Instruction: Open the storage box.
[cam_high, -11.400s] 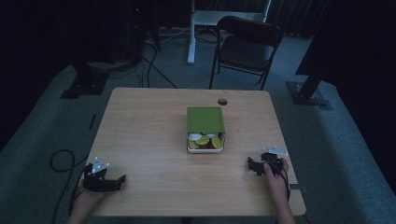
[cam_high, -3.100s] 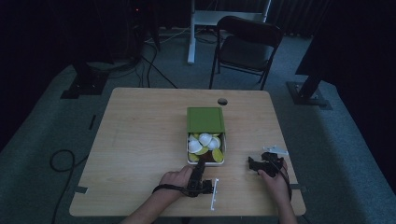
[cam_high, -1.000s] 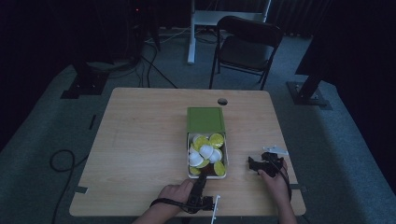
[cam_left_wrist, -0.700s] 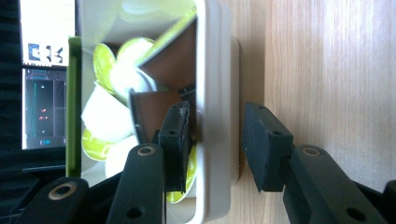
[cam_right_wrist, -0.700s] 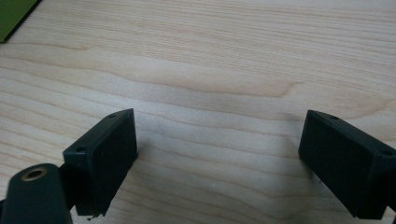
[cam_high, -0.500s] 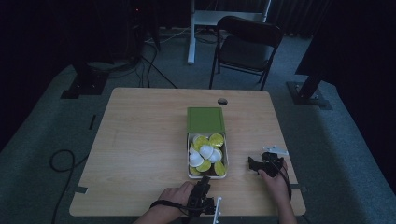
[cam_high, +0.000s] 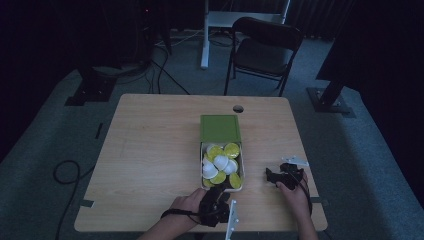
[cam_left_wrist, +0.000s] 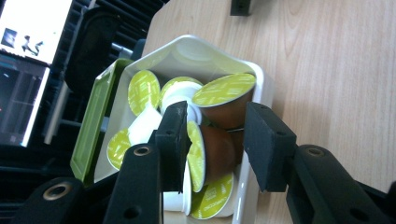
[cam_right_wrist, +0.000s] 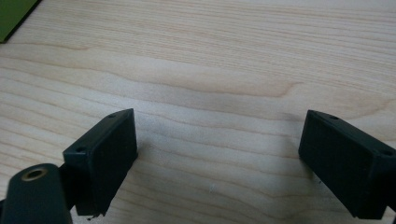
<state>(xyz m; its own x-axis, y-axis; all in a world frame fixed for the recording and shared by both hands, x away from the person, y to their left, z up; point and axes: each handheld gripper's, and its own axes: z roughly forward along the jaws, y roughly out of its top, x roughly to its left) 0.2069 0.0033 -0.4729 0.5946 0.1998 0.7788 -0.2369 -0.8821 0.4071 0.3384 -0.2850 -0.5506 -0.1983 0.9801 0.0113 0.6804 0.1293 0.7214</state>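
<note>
Brown pod (cam_left_wrist: 217, 151) sits between the jaws of my left gripper (cam_left_wrist: 212, 140), its lime foil lid against the left pad (cam_left_wrist: 175, 140); the right pad stands just clear of the pod's body, so the grip looks loose rather than clamped. These jaws have just been opening a little, with the pod between them. The pod lies on its side, long axis running 9 to 3 in the left gripper view, lid facing 9.

My right gripper (cam_right_wrist: 217, 154) hangs wide open over bare table (cam_right_wrist: 233, 56), holding nothing.

From the high view, the white tray (cam_high: 242, 172) lies near the table's middle, long axis 12 to 6, with its green lid (cam_high: 220, 128) at the 12 end. My left gripper (cam_high: 227, 187) meets the tray at its 6 end, and my right gripper (cam_high: 272, 176) rests at 3 of the tray, well apart.

The left gripper view gives the pods' brown sides; the high view shows them merely as lime and white discs. The high view alone takes in the chair (cam_high: 265, 50) at 12.
</note>
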